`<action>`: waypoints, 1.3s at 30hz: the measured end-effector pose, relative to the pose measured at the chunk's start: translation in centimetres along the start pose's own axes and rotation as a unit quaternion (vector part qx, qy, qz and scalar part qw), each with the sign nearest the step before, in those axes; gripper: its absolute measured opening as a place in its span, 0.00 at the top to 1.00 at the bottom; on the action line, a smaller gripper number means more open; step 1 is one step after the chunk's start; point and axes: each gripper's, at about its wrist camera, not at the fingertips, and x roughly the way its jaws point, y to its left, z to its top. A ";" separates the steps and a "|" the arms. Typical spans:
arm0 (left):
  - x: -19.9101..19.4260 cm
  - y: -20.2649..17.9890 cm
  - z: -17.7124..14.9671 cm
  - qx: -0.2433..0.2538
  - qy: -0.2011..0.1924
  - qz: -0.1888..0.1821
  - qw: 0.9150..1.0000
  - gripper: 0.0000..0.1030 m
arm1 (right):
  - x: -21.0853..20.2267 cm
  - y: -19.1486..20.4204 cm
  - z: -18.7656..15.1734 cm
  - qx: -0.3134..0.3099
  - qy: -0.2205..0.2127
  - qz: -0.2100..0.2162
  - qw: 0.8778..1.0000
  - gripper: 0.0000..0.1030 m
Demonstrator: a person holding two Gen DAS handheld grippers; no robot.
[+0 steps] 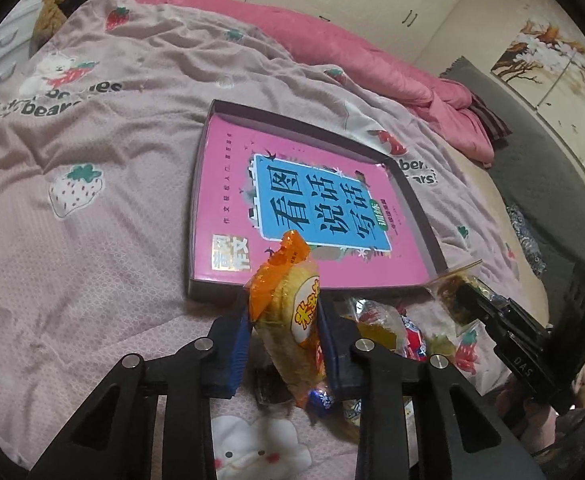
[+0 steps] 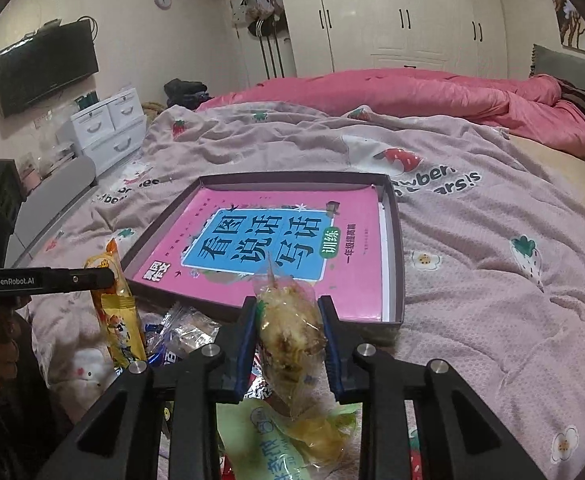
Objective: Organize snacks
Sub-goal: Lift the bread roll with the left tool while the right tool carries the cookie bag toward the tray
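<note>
Snacks sit in both grippers above a bed spread with a pale pink strawberry-print blanket (image 2: 472, 280). The left gripper (image 1: 282, 320) is clamped on an orange-and-yellow packet (image 1: 292, 312), its blue-padded fingers (image 1: 238, 344) pressing the wrapper from both sides; the packet stands upright between them, its crimped orange end pointing toward the tray. The right gripper (image 2: 290, 332) is likewise closed on a clear-wrapped pastry (image 2: 288, 332), the pads squeezing the plastic, with the twisted top of the wrapper sticking up past the fingertips.

Ahead of both grippers a shallow dark cardboard tray (image 2: 398, 248) lies flat on the blanket, and a pink book with a blue title panel (image 2: 276, 248) fills almost all of its floor (a strip of white page edges shows along the tray's right wall). No snack lies in the tray.

Just outside the tray's near edge, a loose heap of snacks (image 2: 184, 332) rests on the blanket: clear and foil wrappers, blue-wrapped sweets, a red packet, and a pale green packet (image 2: 264, 440) under the right gripper. In the left wrist view the right gripper (image 1: 468, 300) appears near the tray's near right corner with its pastry; in the right wrist view the left gripper's finger (image 2: 72, 280) shows at the left, pressed on the orange packet.

A pink quilt (image 2: 412, 92) lies bunched along the bed's far edge.
</note>
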 end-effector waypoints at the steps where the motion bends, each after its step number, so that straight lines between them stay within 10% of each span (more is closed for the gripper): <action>1: -0.1 0.0 0.0 -0.001 -0.002 -0.001 1.000 0.70 | -0.1 0.0 0.1 0.001 -0.002 0.001 1.000 0.71; 39: -3.6 -2.0 4.1 0.002 -0.070 -0.026 0.997 0.74 | -1.7 -0.8 1.4 0.023 -0.054 -0.002 0.998 0.71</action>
